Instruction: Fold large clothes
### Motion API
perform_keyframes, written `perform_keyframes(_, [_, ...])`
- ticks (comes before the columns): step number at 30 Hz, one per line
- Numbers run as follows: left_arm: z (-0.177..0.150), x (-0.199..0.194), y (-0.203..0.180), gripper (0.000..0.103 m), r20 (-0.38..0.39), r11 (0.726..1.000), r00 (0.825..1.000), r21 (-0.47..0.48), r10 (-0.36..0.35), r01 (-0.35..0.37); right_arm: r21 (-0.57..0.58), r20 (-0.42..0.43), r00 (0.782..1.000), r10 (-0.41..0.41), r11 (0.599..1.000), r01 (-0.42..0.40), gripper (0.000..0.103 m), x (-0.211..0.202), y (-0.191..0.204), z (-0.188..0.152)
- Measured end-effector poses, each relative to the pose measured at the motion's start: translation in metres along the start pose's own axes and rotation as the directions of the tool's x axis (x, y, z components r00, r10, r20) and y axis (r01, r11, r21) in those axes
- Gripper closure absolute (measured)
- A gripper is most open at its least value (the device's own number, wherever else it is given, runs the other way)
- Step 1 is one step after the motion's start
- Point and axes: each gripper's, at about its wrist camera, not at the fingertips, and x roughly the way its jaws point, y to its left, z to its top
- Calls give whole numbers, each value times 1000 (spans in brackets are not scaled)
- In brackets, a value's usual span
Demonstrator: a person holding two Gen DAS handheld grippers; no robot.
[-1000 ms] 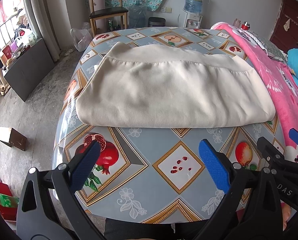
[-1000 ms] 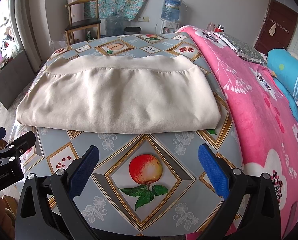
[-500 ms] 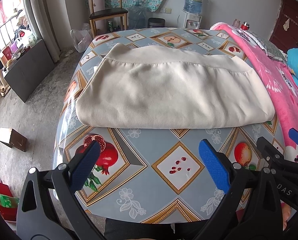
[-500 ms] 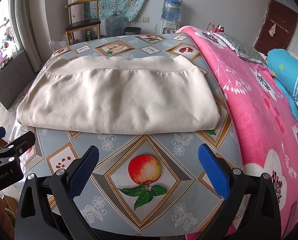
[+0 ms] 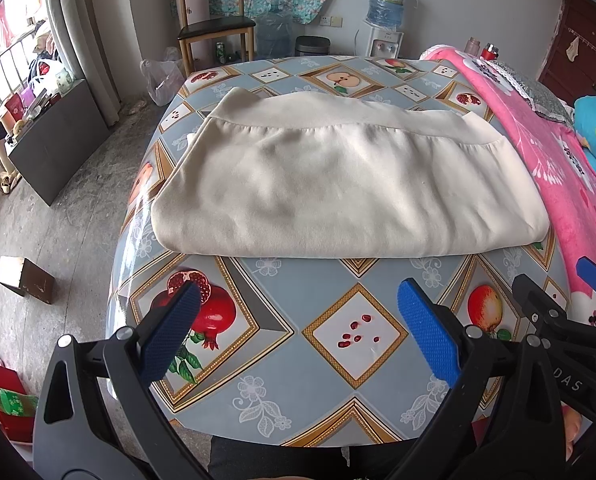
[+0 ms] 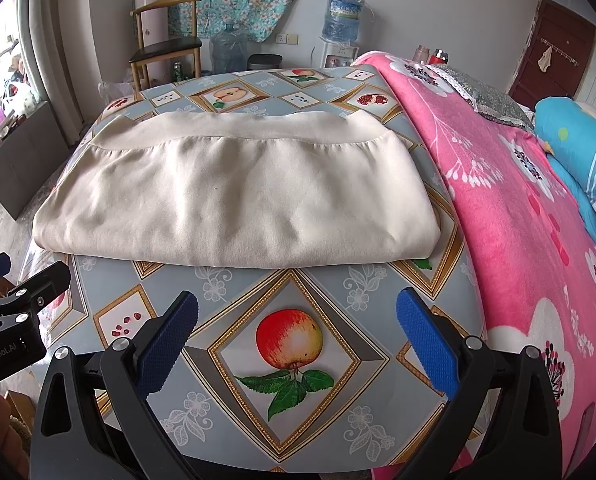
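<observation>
A cream garment (image 5: 346, 184) (image 6: 234, 196) lies folded into a wide rectangle across the middle of the table, its ribbed band along the far edge. My left gripper (image 5: 298, 328) hovers open over the near left part of the table, short of the garment's near fold, holding nothing. My right gripper (image 6: 296, 332) is open too, above the apple print near the table's front right, also short of the fold. The right gripper's tip (image 5: 594, 280) shows at the right edge of the left wrist view, and the left one's tip (image 6: 14, 300) at the left edge of the right wrist view.
The table (image 5: 282, 288) wears a grey-blue fruit-print cloth. A pink flowered blanket (image 6: 510, 220) on a bed adjoins its right side. A wooden chair (image 5: 214, 28), water bottles and a bin stand beyond. A dark cabinet (image 5: 58, 140) and small box (image 5: 26, 280) sit on the floor at left.
</observation>
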Motion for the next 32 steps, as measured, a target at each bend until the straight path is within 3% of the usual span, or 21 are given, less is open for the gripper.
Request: perform_keyframes(32, [0, 1, 2, 8, -4, 1000, 1000, -3, -2, 2, 1, -4, 1000, 0, 1000, 0, 6, 0, -1, -1])
